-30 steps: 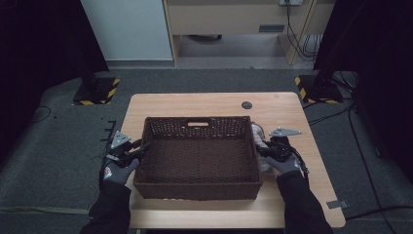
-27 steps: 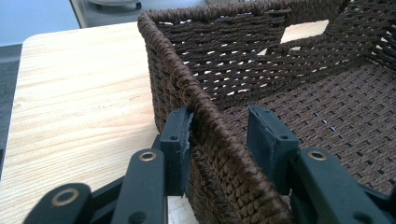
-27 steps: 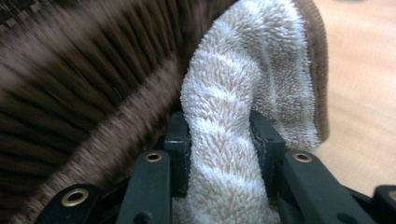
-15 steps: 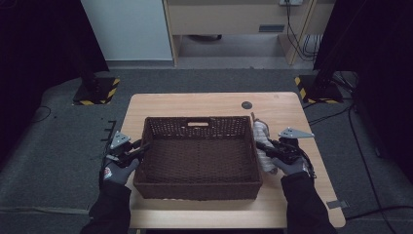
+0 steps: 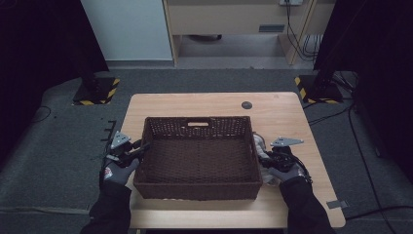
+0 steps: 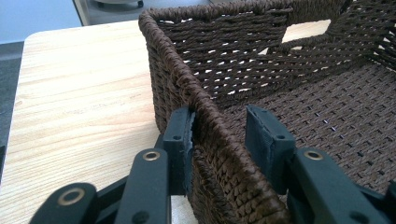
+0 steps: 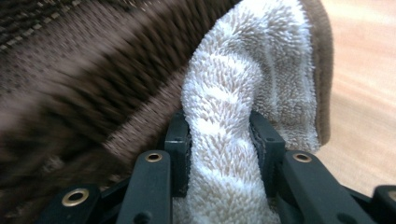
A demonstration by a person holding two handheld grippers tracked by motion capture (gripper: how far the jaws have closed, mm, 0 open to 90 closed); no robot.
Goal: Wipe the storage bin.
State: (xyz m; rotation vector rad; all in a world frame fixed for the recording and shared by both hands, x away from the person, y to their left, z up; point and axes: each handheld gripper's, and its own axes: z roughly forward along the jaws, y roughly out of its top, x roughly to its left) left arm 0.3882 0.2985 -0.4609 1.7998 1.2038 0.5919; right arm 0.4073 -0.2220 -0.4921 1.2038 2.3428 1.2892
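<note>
Desk-centre wicker basket (image 5: pixel 199 151): left hand-held gripper (image 6: pixel 219 135) open astride its nine-o'clock rim, right hand-held gripper (image 7: pixel 219 140) pinching fluffy towel (image 7: pixel 243 93) — lift clear first.

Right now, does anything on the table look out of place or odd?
Yes: a fluffy white towel is bunched outside the basket, against its right wall, pinched in the right gripper. Nothing looks spilled or damaged.

Dark brown woven basket (image 5: pixel 199 181), rectangular, upright, empty, set mid-worktop, handle slot in far wall. Left wall rim (image 6: pixel 210 126) straddled by tongs. Cream fluffy towel (image 7: pixel 233 116), brown-edged, bunched just beside basket's right wall (image 5: pixel 257 161), fold pinched between tongs.
</note>
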